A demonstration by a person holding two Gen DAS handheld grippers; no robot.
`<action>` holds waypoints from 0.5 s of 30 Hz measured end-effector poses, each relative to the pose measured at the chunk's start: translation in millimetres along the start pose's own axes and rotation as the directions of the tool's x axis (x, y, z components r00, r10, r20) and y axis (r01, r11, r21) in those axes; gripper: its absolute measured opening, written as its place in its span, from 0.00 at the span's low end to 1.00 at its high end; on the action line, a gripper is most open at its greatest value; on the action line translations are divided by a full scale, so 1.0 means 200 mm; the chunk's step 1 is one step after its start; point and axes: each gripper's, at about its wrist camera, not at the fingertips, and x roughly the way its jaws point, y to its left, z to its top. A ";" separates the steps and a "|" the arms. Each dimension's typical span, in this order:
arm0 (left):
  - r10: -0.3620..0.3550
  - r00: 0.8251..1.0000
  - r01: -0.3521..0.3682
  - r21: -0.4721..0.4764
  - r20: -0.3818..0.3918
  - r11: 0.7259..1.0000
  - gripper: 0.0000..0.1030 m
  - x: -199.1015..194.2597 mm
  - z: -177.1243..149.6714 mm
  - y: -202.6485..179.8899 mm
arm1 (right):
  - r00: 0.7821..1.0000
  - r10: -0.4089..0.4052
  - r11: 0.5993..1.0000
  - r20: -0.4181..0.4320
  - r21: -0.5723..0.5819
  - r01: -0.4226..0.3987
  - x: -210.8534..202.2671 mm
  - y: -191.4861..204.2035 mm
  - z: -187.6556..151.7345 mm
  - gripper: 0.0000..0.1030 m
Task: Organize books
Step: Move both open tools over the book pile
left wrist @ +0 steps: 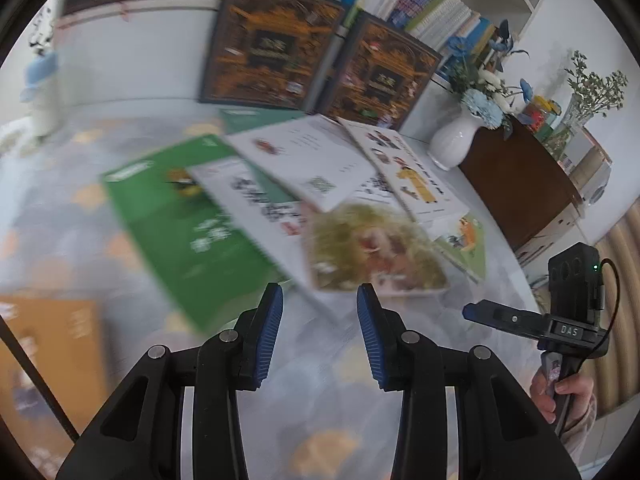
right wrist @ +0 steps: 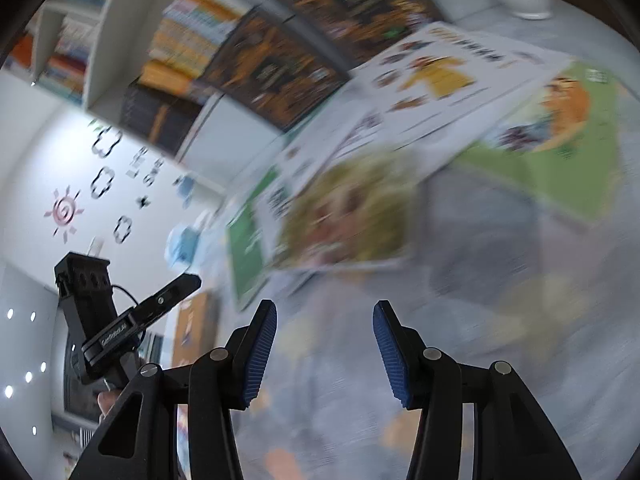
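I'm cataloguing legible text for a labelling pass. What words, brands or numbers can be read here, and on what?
"DAS": white letters on the right gripper's black body, seen from the left wrist.
Print on the left gripper's body: too blurred.
Titles on the scattered books, upright dark books and shelf spines: too blurred.
Wall stickers: unreadable.

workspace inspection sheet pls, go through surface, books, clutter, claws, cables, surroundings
surface: table with a pale patterned cover.
job's things: loose books overlapping in a heap, among them a green book and a yellow-green picture book; two dark brown books stand against the shelf.
clutter: white vase of blue flowers.
grippers: left claw and right claw both open, nothing between the pads.
cables: black lead on the right claw's handle.
surroundings: bookshelf full of books; wall stickers.
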 end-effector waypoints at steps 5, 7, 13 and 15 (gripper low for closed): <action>-0.018 0.999 0.017 -0.035 -0.030 0.999 0.35 0.24 0.08 -0.06 | 1.000 -0.025 0.999 -0.010 0.042 0.025 0.02 -0.17 0.13 0.47; 0.003 0.999 -0.005 -0.041 -0.042 0.999 0.35 0.31 0.10 -0.05 | 1.000 -0.014 0.998 -0.023 0.054 0.015 0.06 -0.21 0.16 0.47; 0.056 0.997 -0.059 -0.059 -0.060 0.997 0.35 0.41 0.13 -0.01 | 0.998 0.009 0.999 -0.055 0.045 -0.006 0.19 -0.23 0.23 0.47; 0.055 0.996 -0.060 -0.064 -0.074 0.996 0.35 0.45 0.13 0.01 | 0.998 0.021 0.999 -0.052 0.038 -0.019 0.21 -0.22 0.25 0.47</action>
